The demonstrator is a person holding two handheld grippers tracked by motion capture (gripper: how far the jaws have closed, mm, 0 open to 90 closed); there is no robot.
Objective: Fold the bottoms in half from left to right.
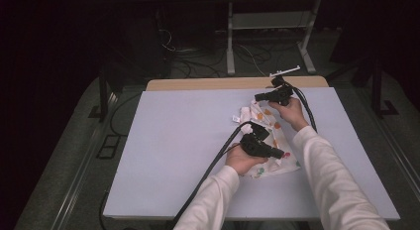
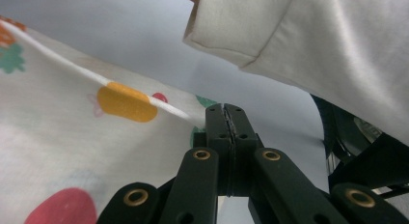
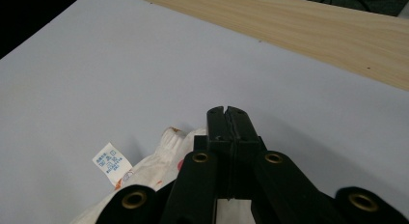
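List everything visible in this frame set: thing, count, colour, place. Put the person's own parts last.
White cloth garment with orange, red and green prints: one, crumpled, right of centre on the sheet, between both hands.
White care label with blue print: one, at the garment's far-left edge.
Pale lavender table sheet: one, covering the tabletop.
Light wooden table edge: one strip, beyond the sheet.
White metal frame legs: on the dark floor behind the table.
Left gripper: black, jaws shut, at the garment's near edge.
Right gripper: black, jaws shut, at the garment's far end.
White sleeves: two, entering from below.
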